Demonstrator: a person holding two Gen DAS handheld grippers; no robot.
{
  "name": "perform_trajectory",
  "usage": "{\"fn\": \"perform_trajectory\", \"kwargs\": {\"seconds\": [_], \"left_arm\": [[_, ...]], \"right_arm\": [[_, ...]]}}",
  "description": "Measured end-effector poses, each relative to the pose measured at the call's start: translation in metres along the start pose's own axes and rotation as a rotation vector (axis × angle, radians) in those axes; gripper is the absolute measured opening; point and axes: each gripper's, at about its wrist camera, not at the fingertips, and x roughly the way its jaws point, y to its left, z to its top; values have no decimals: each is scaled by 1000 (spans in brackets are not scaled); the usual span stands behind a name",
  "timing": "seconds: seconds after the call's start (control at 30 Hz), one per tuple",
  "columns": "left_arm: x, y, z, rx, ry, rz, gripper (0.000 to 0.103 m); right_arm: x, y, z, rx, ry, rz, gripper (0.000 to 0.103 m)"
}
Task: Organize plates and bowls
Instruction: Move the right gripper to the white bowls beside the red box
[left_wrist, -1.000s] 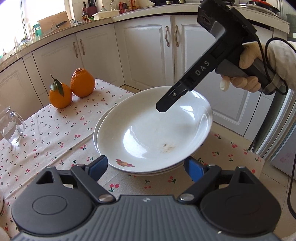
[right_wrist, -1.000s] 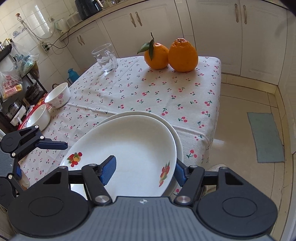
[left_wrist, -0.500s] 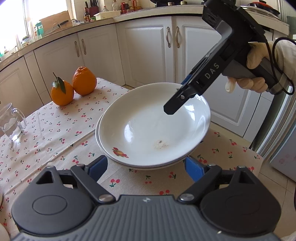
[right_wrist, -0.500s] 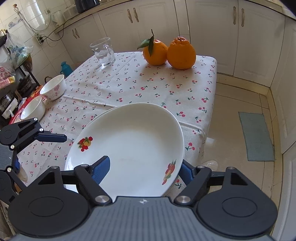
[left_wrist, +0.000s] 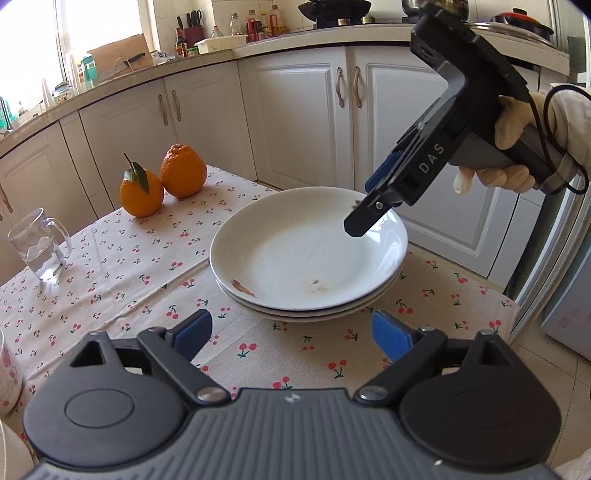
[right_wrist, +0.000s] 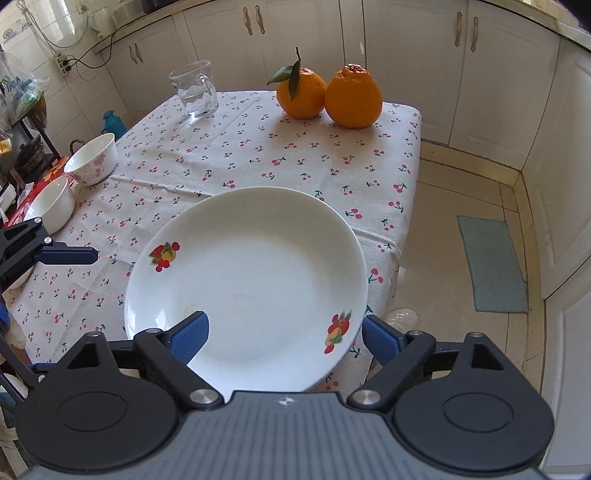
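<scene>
Two white plates with fruit prints sit stacked (left_wrist: 308, 254) on the cherry-print tablecloth (left_wrist: 147, 288) near the table's right edge. The top plate also shows in the right wrist view (right_wrist: 255, 273). My left gripper (left_wrist: 291, 332) is open and empty, just short of the stack's near rim. My right gripper (right_wrist: 284, 332) is open above the top plate's near rim, holding nothing; it shows from the side in the left wrist view (left_wrist: 373, 206). Two white bowls (right_wrist: 92, 158) (right_wrist: 50, 203) stand at the table's far left.
Two oranges (left_wrist: 162, 182) and a glass mug (left_wrist: 38, 245) stand at the table's far side. Another floral bowl's edge (left_wrist: 7, 373) is at the left. White cabinets (left_wrist: 306, 114) and a tiled floor with a mat (right_wrist: 491, 264) surround the table.
The top plate has settled flat onto the lower one. Both grippers have pulled back and risen away from the stack, both open.
</scene>
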Motion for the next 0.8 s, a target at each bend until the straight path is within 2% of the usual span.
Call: {"fn": "perform_trajectory", "kwargs": {"seconds": [0.13, 0.3, 0.47, 0.67, 0.8], "left_arm": [[-16, 8, -1, -35, -48, -5, 100], [-40, 15, -1, -53, -105, -1, 100], [-67, 20, -9, -75, -134, 6, 103], [-89, 32, -31, -95, -92, 44, 102], [-110, 40, -53, -112, -93, 88, 102]], "right_arm": [[-16, 25, -2, -49, -51, -26, 103], [-36, 61, -7, -85, -111, -82, 103], [-54, 101, -13, -123, -187, -90, 103], [-63, 150, -17, -187, -262, -104, 103], [-56, 178, -18, -207, -269, -96, 103]]}}
